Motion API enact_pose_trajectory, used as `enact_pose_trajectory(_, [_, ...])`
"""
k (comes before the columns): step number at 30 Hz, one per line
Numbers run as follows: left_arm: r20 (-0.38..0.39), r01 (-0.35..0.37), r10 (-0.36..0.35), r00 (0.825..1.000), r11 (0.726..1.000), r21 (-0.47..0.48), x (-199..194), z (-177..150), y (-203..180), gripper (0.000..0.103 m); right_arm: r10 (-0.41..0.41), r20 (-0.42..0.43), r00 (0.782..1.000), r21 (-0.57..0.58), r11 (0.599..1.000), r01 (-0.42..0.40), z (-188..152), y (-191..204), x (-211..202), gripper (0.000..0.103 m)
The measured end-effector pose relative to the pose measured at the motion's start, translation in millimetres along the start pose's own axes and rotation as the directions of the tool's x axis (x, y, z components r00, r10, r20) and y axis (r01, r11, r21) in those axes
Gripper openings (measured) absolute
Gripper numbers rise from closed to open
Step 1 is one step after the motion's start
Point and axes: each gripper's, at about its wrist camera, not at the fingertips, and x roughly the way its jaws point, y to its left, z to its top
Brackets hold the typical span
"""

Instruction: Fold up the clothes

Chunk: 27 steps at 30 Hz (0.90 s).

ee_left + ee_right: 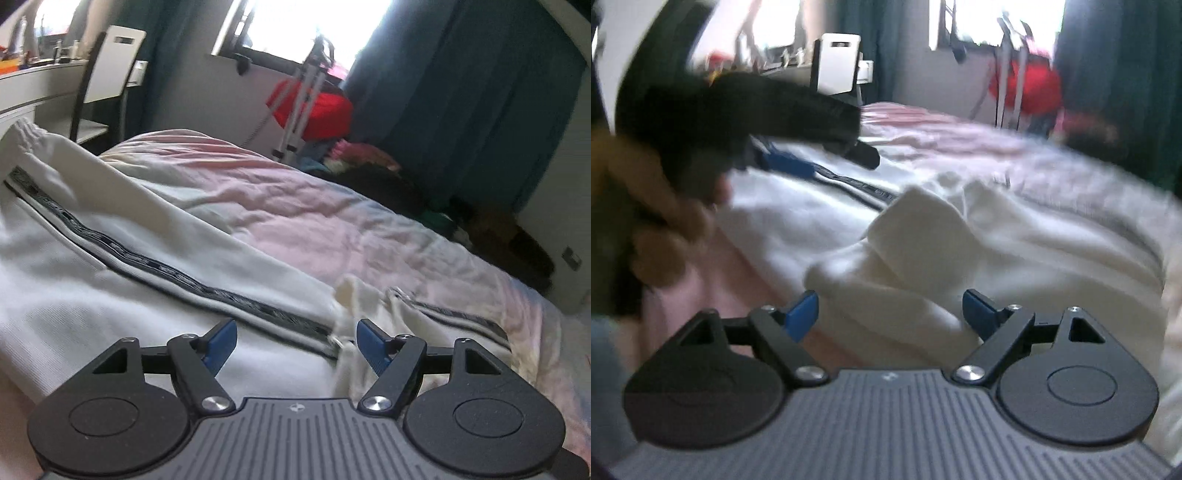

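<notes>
A white garment (110, 280) with a dark side stripe (177, 273) lies spread across a pink bed cover (295, 206). My left gripper (297, 343) hovers low over its stripe and a bunched cuff, jaws open, nothing pinched between the blue pads. In the blurred right wrist view, the same white garment (1015, 243) has a thick folded end (916, 236) rising just ahead of my right gripper (891, 314). Its jaws stand wide open and its pads are clear of the cloth. The left gripper's blue fingers (783, 164) and the hand (665, 221) that holds it show at upper left.
Beyond the bed stand a white chair (110, 70) at a desk (33, 85), a rack with a red cloth (317, 107), dark curtains (461, 92) and a heap of clothes (354, 155). The bed's right edge drops off near the wall (554, 295).
</notes>
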Motion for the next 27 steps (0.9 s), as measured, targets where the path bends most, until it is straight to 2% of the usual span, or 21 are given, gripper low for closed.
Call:
enact_pose_trajectory(2, [-0.007, 0.003, -0.003, 1.0, 1.0, 0.02, 0.5, -4.4, -4.9, 0.074, 0.054, -0.05, 0.997, 0.139, 0.989, -0.047, -7.7, -13.6, -2.1, 0.087])
enact_pose_trajectory(5, [-0.015, 0.006, -0.006, 1.0, 1.0, 0.02, 1.8, -8.0, -8.5, 0.074, 0.073, -0.056, 0.996, 0.303, 0.951, -0.052, -27.6, -37.8, 1.9, 0.086])
enact_pose_trajectory(7, [-0.012, 0.008, -0.007, 1.0, 1.0, 0.016, 1.2, -9.0, -10.1, 0.074, 0.072, -0.067, 0.995, 0.388, 0.921, -0.041, -28.0, -50.4, 8.2, 0.086])
enact_pose_trajectory(10, [0.009, 0.021, -0.021, 1.0, 0.999, 0.028, -2.9, -8.5, -14.1, 0.074, 0.085, 0.015, 0.996, 0.424, 0.902, -0.084, -14.8, -59.5, -4.3, 0.086])
enact_pose_trajectory(13, [0.033, 0.074, -0.075, 0.997, 0.997, 0.034, -8.9, -9.1, -19.2, 0.074, 0.0, 0.094, 0.996, 0.422, 0.906, -0.04, -3.2, -68.7, -23.5, 0.086])
enact_pose_trajectory(16, [0.041, 0.127, -0.13, 0.991, 0.989, 0.072, -9.3, -11.8, -29.5, 0.074, -0.127, 0.16, 0.979, 0.441, 0.896, 0.044, -2.4, -83.2, -40.4, 0.086])
enact_pose_trajectory(19, [0.022, 0.162, -0.165, 0.986, 0.98, 0.113, -2.7, -16.6, -40.3, 0.073, -0.206, 0.155, 0.966, 0.455, 0.883, 0.116, -3.6, -106.6, -45.3, 0.086])
enact_pose_trajectory(23, [0.0, 0.146, -0.148, 0.989, 0.975, 0.166, 8.9, -25.3, -49.7, 0.071, -0.258, 0.143, 0.955, 0.539, 0.83, 0.144, -7.5, -137.4, -36.0, 0.086])
enact_pose_trajectory(27, [-0.012, 0.078, -0.077, 0.997, 0.981, 0.175, 21.0, -31.1, -46.1, 0.073, -0.262, 0.096, 0.96, 0.599, 0.785, 0.154, -19.4, -151.9, -9.8, 0.086])
